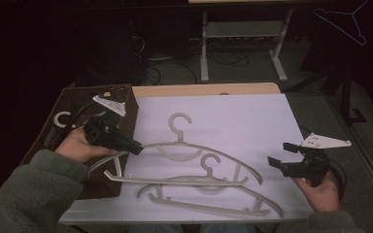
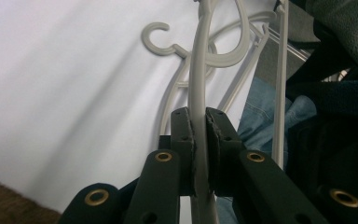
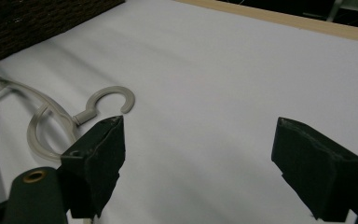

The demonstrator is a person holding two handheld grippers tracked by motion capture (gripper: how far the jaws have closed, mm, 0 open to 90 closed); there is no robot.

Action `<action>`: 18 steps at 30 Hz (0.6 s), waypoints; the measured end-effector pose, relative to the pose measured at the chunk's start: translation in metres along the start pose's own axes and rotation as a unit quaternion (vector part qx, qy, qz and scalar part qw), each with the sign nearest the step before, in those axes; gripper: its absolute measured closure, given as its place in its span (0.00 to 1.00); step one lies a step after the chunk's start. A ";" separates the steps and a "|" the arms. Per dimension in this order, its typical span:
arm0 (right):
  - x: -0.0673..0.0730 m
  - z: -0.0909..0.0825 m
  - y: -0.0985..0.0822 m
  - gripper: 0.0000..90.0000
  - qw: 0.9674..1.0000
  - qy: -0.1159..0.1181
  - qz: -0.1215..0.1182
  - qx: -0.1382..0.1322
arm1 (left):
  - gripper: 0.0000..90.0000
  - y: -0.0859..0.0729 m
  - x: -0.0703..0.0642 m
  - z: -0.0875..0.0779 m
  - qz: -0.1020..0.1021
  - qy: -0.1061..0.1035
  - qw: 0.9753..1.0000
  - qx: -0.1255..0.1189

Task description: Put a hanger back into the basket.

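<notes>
Two grey plastic hangers lie on a white sheet [image 1: 233, 116]. The upper hanger [image 1: 179, 133] has its left arm pinched in my left gripper [image 1: 137, 147], close to the basket. In the left gripper view the gripper [image 2: 199, 126] is shut on that grey arm [image 2: 198, 70], which runs up between the pads. The lower hanger [image 1: 209, 207] lies flat near the front edge. My right gripper [image 1: 278, 155] hovers at the sheet's right side, open, with nothing between its fingers [image 3: 98, 154]. A hanger hook [image 3: 109, 95] lies beyond it.
A brown wicker basket [image 1: 126, 104] stands at the table's left, with a white hook [image 1: 60, 119] inside it. The wooden table edge [image 1: 204, 90] runs along the back. A wire hanger [image 1: 349, 19] hangs in the dark at top right.
</notes>
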State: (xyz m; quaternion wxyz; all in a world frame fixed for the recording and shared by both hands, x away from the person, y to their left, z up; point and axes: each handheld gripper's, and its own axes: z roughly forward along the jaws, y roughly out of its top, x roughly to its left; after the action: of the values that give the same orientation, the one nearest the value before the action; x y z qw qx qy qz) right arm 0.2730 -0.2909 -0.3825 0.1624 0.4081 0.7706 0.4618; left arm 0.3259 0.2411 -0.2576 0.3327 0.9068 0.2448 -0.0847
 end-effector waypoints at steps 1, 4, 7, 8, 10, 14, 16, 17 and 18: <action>0.000 0.000 0.000 0.18 1.000 0.000 0.000 0.000 | 0.92 -0.001 0.001 -0.003 -0.002 0.001 1.000 0.000; 0.000 0.000 0.000 0.18 1.000 0.000 0.000 0.000 | 0.92 -0.004 0.002 -0.010 -0.006 0.006 1.000 -0.006; 0.000 0.001 0.000 0.18 1.000 0.000 0.002 0.001 | 0.92 -0.008 0.004 -0.018 -0.013 0.009 1.000 -0.016; 0.000 0.001 0.000 0.18 1.000 0.000 0.002 0.001 | 0.92 -0.009 0.005 -0.021 -0.017 0.010 1.000 -0.019; -0.001 0.001 0.000 0.18 1.000 0.000 0.003 0.001 | 0.92 -0.011 0.007 -0.026 -0.019 0.016 0.999 -0.024; -0.002 0.002 0.000 0.18 1.000 0.000 0.002 0.000 | 0.92 -0.016 0.010 -0.036 -0.029 0.024 0.999 -0.030; -0.002 0.003 0.000 0.18 1.000 0.001 0.003 0.002 | 0.92 -0.019 0.012 -0.041 -0.033 0.028 0.998 -0.036; -0.002 0.003 0.000 0.18 1.000 0.000 0.003 0.002 | 0.92 -0.020 0.013 -0.042 -0.035 0.030 0.998 -0.037; -0.002 0.003 0.000 0.18 1.000 0.001 0.002 0.002 | 0.92 -0.021 0.013 -0.044 -0.036 0.031 0.998 -0.038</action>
State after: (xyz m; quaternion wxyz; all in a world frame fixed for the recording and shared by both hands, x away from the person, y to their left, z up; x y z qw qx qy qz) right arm 0.2764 -0.2907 -0.3846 0.1598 0.4100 0.7707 0.4608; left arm 0.3264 0.2888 -0.2398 0.3562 0.8861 0.2907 -0.0590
